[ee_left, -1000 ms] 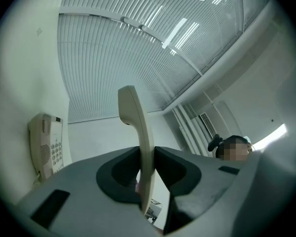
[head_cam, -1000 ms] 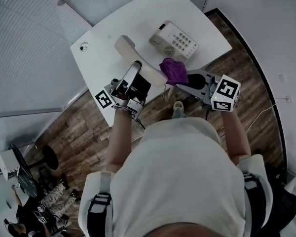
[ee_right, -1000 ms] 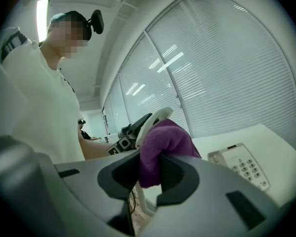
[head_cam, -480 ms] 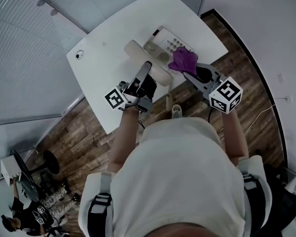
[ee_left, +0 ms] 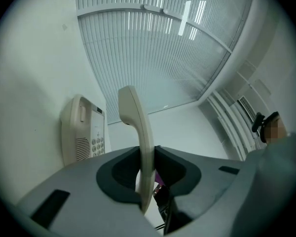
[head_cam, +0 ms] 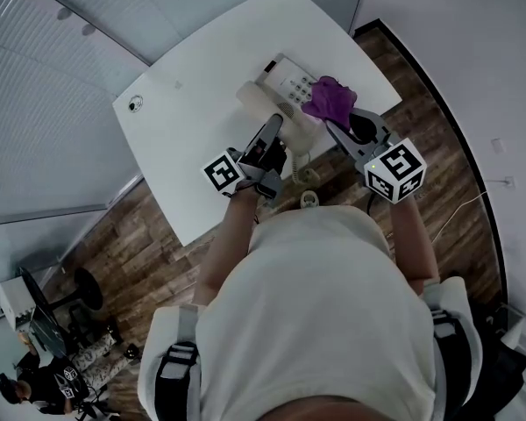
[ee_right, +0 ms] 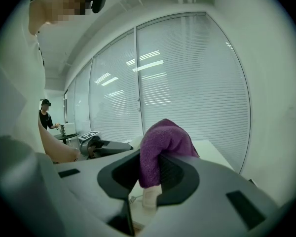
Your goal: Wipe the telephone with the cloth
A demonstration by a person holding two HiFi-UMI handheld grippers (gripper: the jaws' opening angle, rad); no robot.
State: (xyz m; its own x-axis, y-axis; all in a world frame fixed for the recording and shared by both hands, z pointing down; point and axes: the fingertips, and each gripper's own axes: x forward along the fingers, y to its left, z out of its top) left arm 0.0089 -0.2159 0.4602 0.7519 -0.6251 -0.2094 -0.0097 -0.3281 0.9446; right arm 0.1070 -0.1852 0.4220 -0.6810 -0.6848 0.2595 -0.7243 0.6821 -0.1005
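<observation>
While left tongs (ee_left: 147,158) clamp the handset (ee_left: 133,116), right tongs (ee_right: 155,168) pinch the cloth (ee_right: 164,138).

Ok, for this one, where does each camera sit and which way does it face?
Head view: on the person's head, facing steeply down at table and telephone; torso and forearms show.
Left gripper view: on the left gripper, looking along jaws shut on the handset, toward window blinds.
Right gripper view: on the right gripper, looking along jaws shut on the cloth; a forearm shows.
Shared: head and left gripper views both show telephone and handset.
</observation>
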